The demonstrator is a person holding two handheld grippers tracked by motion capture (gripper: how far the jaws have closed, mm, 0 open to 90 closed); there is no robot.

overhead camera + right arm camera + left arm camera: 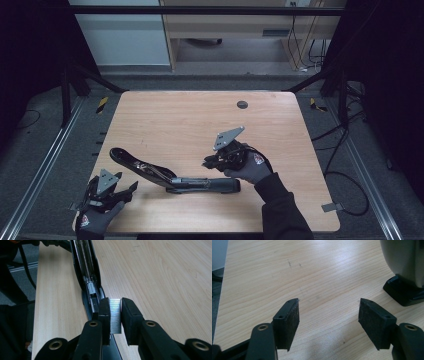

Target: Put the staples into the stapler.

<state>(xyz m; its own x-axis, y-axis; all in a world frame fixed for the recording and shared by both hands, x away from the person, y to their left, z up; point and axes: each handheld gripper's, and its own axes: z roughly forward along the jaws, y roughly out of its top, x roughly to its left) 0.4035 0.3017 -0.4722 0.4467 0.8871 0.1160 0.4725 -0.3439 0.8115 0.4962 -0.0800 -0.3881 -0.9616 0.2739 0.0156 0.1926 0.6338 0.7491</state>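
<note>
A black stapler (150, 170) lies swung open near the front edge of the wooden table (200, 115). Its staple channel (87, 272) faces up and runs away from my right gripper (115, 305). That gripper (210, 161) is shut on a silver strip of staples (115, 317), held just above the near end of the channel. My left gripper (125, 191) rests at the front left corner, open, with bare wood between its pads (289, 320). One end of the stapler (404, 277) stands to its right.
A dark round grommet (242, 104) sits in the tabletop at the back. Black frame posts and rails flank the table. Cables (345, 150) trail on the floor at the right. A wooden cabinet (235, 25) stands behind.
</note>
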